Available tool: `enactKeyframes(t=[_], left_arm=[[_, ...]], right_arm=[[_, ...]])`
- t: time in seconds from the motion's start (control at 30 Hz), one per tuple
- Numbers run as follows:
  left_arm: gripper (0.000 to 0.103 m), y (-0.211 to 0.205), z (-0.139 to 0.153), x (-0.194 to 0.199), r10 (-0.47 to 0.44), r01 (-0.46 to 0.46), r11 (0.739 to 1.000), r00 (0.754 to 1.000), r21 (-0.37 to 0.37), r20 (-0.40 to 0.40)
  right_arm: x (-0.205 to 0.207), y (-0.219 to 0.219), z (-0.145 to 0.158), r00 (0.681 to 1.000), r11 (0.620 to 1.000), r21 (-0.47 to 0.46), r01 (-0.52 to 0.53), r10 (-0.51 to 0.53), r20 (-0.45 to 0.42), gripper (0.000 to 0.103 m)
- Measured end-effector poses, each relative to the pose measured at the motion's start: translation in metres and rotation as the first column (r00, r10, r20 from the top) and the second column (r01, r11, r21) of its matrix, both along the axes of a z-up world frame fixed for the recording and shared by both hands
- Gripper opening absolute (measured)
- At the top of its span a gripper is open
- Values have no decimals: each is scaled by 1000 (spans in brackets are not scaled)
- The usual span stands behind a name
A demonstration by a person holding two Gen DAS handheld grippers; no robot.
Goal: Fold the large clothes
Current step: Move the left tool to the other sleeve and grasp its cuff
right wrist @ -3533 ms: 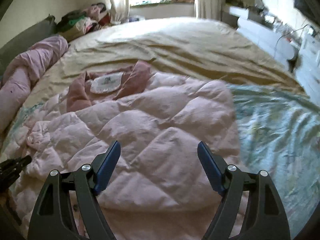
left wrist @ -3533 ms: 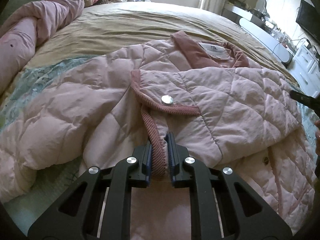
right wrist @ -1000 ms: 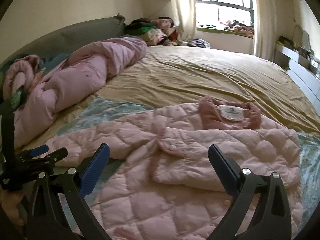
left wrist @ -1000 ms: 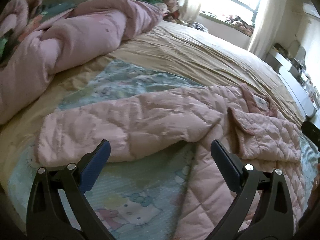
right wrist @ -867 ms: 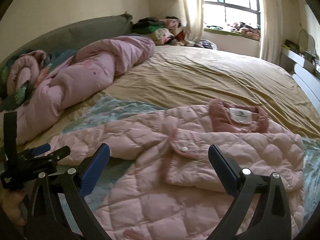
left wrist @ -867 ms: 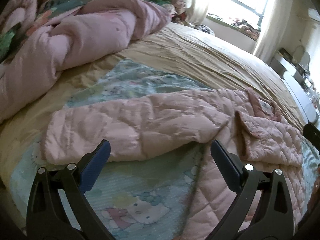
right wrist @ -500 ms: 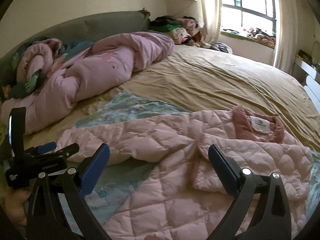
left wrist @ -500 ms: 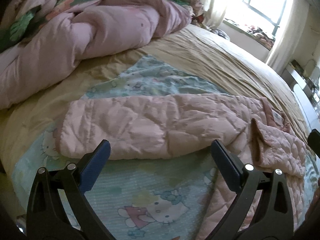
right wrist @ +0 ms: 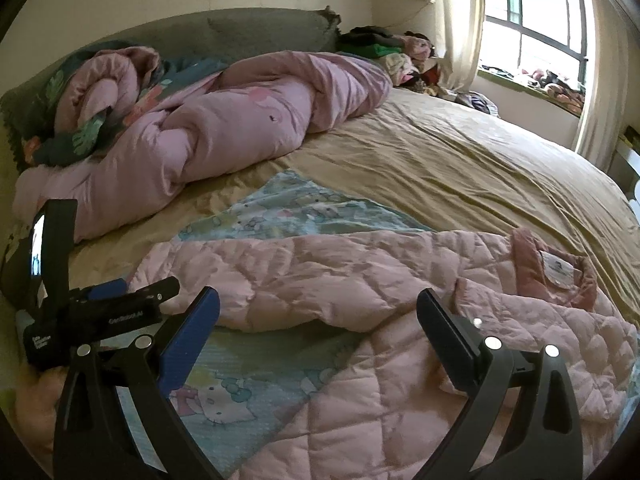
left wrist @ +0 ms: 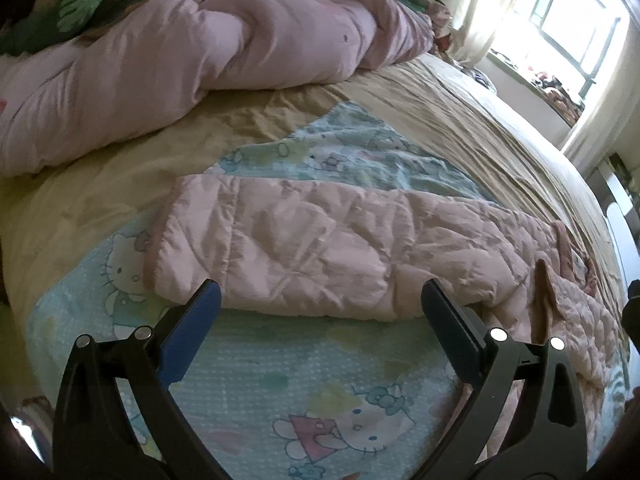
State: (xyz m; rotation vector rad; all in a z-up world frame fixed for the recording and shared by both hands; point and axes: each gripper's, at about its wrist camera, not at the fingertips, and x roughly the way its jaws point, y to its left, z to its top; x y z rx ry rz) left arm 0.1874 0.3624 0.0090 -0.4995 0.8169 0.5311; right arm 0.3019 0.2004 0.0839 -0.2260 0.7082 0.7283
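We hold both tools low over the near edge of the bed, each pointing forward across the coat. Our left tool is released, its fingers spread wide and level, hovering just short of the coat's outstretched sleeve without touching it. Our right tool is likewise released and empty, fingers apart, raised above the coat's body with the sleeve ahead of it. From the right wrist view the left tool sits left of the sleeve's cuff end. The coat lies flat on the bed, collar toward the window side, one front flap folded over, and a pink duvet is bunched beyond the sleeve
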Motion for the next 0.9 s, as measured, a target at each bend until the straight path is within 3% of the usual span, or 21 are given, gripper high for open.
enactKeyframes(t=[0.47, 0.63, 0.9], left_arm=[[94, 36, -24, -14, 116, -118, 987, 993, -104, -27], [94, 49, -51, -16, 157, -165, 961, 986, -222, -54], [94, 71, -90, -8, 205, -214, 914, 977, -345, -64]], right_arm=[[-2, 40, -17, 997, 997, -30, -71, 71, -28, 98], [1, 48, -26, 997, 997, -33, -74, 73, -40, 98], [12, 46, -41, 995, 998, -24, -66, 64, -72, 98]])
